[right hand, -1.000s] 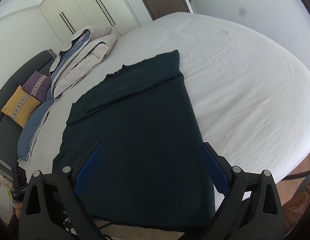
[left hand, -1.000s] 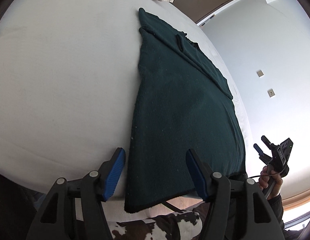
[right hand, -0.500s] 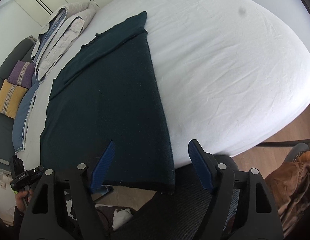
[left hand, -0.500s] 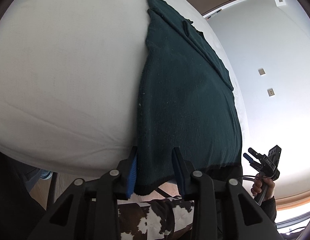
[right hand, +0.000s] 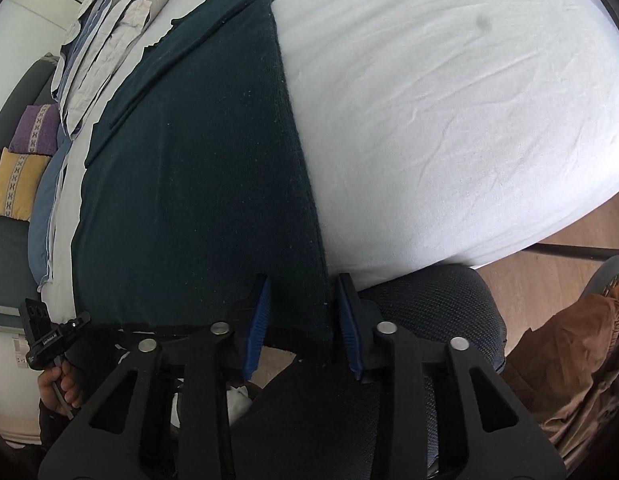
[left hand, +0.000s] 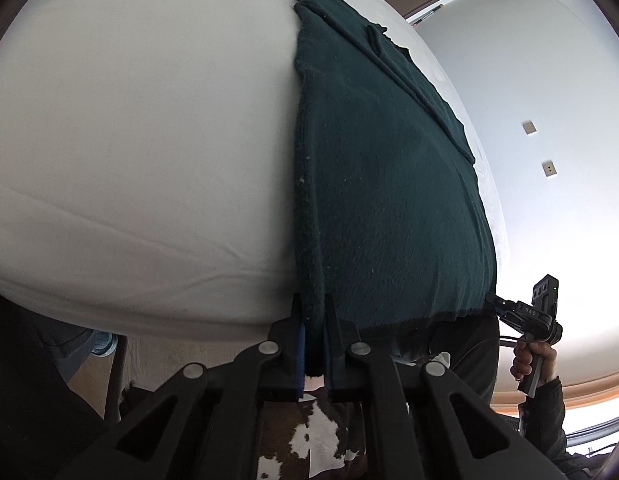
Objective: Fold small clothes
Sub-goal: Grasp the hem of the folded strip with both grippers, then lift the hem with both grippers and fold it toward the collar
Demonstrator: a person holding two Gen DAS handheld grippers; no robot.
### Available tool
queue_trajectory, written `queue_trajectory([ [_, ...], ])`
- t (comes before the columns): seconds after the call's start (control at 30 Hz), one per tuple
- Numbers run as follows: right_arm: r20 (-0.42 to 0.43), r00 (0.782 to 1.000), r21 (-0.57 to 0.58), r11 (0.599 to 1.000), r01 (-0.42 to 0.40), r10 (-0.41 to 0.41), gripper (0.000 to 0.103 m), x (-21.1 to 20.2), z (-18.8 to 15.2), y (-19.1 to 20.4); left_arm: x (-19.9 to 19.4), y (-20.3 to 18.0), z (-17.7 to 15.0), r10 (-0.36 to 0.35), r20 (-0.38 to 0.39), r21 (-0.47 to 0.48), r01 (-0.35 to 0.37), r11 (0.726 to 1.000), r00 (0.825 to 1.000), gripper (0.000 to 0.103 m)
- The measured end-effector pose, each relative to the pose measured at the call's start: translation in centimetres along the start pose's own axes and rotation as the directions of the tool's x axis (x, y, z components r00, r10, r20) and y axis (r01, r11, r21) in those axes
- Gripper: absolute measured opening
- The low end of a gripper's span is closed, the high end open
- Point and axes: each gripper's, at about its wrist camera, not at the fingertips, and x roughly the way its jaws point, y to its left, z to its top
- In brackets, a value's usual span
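A dark green knitted sweater (left hand: 389,184) lies flat on the white bed (left hand: 129,140), its hem hanging over the near edge. My left gripper (left hand: 312,340) is shut on the hem's left corner. In the right wrist view the sweater (right hand: 197,184) fills the left half. My right gripper (right hand: 305,320) straddles the hem's right corner, its blue pads (right hand: 258,320) partly closed with a gap still showing around the cloth. The right gripper also shows in the left wrist view (left hand: 521,312), at the hem's far corner.
Folded bedding (right hand: 105,40) and cushions (right hand: 17,184) lie left of the sweater. A dark mesh office chair (right hand: 429,304) stands below the bed edge, with wooden floor (right hand: 549,272) and brown cloth (right hand: 569,352) to the right. A cow-print surface (left hand: 309,440) lies under the left gripper.
Both grippers have dropped to the bed's near edge and closed in on the hem corners. The left one has shut on the cloth; the right one has narrowed around it.
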Motion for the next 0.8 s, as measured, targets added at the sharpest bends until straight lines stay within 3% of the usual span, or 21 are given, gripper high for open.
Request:
queue_trajectory([
  [0.1, -0.003, 1.0, 0.0, 1.0, -0.011, 0.011, 0.007, -0.1, -0.4, -0.1, -0.1, -0.1, -0.1, 0.0, -0.002, 0.004, 0.0, 1.0, 1.0, 0.008],
  [0.2, 0.013, 0.999, 0.01, 0.999, -0.042, 0.042, 0.006, -0.6, -0.8, 0.1, -0.5, -0.4, 0.0, -0.005, 0.001, 0.011, 0.005, 1.0, 1.0, 0.007],
  [0.33, 0.07, 0.986, 0.028, 0.988, -0.154, 0.152, 0.006, -2.2, -0.9, 0.6, -1.7, -0.7, 0.3, -0.062, 0.022, -0.002, 0.062, 0.998, 0.998, 0.007],
  [0.5, 0.197, 0.934, 0.041, 0.95, -0.31, 0.296, 0.006, -5.5, -0.1, 1.4, -4.0, -1.1, 1.7, -0.196, 0.092, -0.04, 0.201, 0.979, 0.976, 0.006],
  [0.6, 0.275, 0.883, 0.049, 0.912, -0.407, 0.379, 0.006, -7.1, 1.0, 1.8, -5.2, -1.6, 2.9, -0.275, 0.141, -0.056, 0.285, 0.957, 0.951, 0.006],
  [0.7, 0.328, 0.847, 0.032, 0.891, -0.453, 0.419, 0.006, -8.2, 2.2, 2.7, -6.0, -2.0, 4.1, -0.34, 0.18, -0.065, 0.356, 0.932, 0.923, 0.006],
  [0.8, 0.361, 0.829, 0.016, 0.886, -0.463, 0.427, 0.006, -8.8, 4.1, 4.2, -6.3, -2.2, 5.5, -0.381, 0.212, -0.077, 0.404, 0.911, 0.9, 0.006],
])
